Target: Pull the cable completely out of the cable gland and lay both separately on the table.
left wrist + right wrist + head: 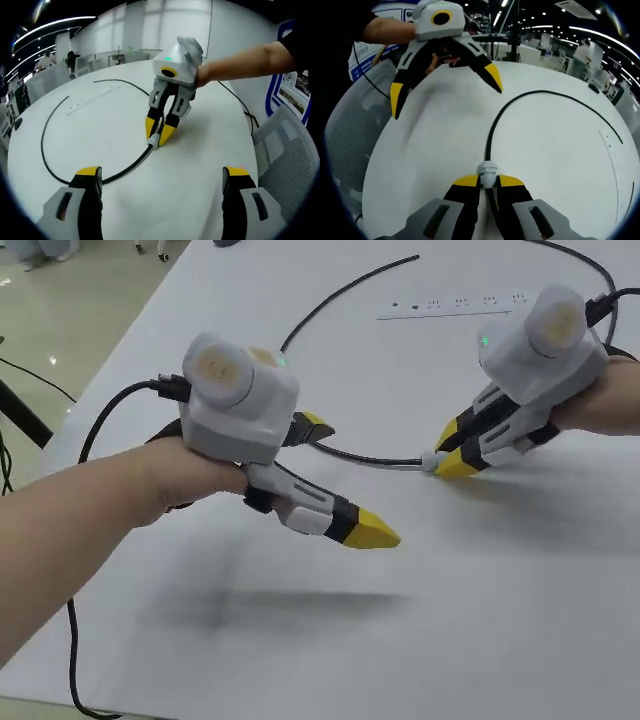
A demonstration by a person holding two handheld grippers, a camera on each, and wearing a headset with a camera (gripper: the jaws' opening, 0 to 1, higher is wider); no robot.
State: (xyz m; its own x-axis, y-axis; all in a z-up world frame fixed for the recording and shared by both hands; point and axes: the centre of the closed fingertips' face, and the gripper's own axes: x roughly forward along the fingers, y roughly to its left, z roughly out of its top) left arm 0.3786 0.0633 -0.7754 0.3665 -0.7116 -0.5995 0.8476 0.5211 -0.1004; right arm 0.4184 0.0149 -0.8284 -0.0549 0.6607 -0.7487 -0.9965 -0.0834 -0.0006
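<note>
The job is at its very start: the black cable (370, 457) is not yet out of the white cable gland (430, 462), and nothing lies apart on the white table (500, 620). In the head view the right gripper (452, 455) sits low on the table with its 2 yellow-tipped jaws drawn together on the gland, and the cable leads away from the gland toward the left gripper (345, 478). The right gripper view bears out the hold. There the gland (487, 170) is pinched between the tips of the right gripper (490, 181), and the cable (489, 137) runs forward out of it and sweeps across the table in a wide arc. A dark strand between the jaws behind the gland looks like the cable's short end, so it probably passes right through. The left gripper has its jaws spread wide and grips nothing; it hovers just beside the cable without touching it. In the left gripper view its own jaws (162, 172) stand well apart at the bottom, and the cable (125, 167) crosses the table between them up to the gland (152, 142). Judging from this, 1 hold is set and the rest is left: closing the left gripper on the cable, drawing it fully out, and laying the 2 parts down apart.
</note>
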